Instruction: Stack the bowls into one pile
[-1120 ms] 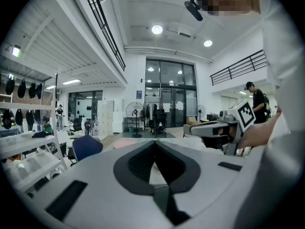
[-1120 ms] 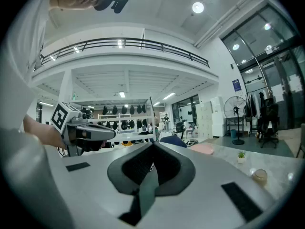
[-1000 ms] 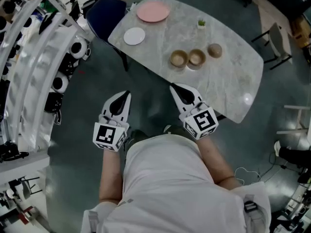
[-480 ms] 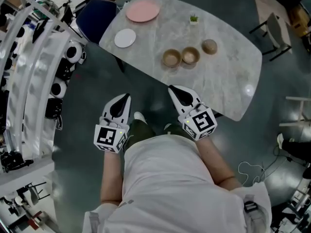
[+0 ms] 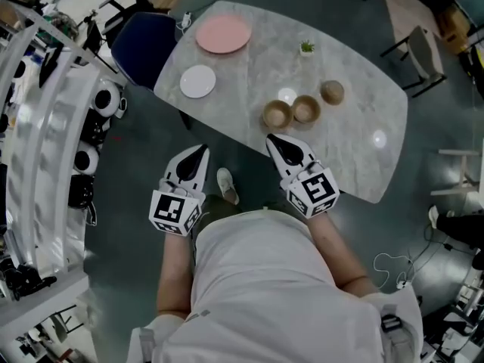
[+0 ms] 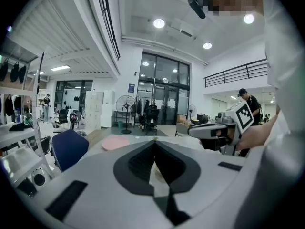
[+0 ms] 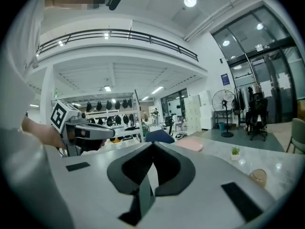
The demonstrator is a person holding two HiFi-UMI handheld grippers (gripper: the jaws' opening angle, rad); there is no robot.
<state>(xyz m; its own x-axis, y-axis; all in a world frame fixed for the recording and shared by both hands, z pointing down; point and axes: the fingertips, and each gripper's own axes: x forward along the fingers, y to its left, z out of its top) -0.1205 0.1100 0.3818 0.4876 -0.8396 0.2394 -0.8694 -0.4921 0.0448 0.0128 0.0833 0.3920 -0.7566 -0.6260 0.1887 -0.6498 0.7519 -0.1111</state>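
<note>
- Unstacked on the worktop [image 5: 348,150]: left bowl [image 5: 277,114] and middle bowl [image 5: 306,109] touching, right bowl [image 5: 332,92] just beside.
- Beyond them lie a pink plate [image 5: 224,34], white plate [image 5: 198,82] and small plant [image 5: 307,48].
- Jaws of the left gripper [image 5: 201,150] and right gripper [image 5: 272,138] are closed together, empty, near the worktop's edge.
- Whether the right bowl stands upright is unclear.

Robotics lab hall: glass doors [image 6: 164,80] and a floor fan [image 6: 125,112] are standing beyond the left claw [image 6: 154,147], a balcony railing [image 7: 119,32] is running high above the right claw [image 7: 152,146], and shelves of hanging gear [image 7: 107,106] are lining the space ahead of it.
</note>
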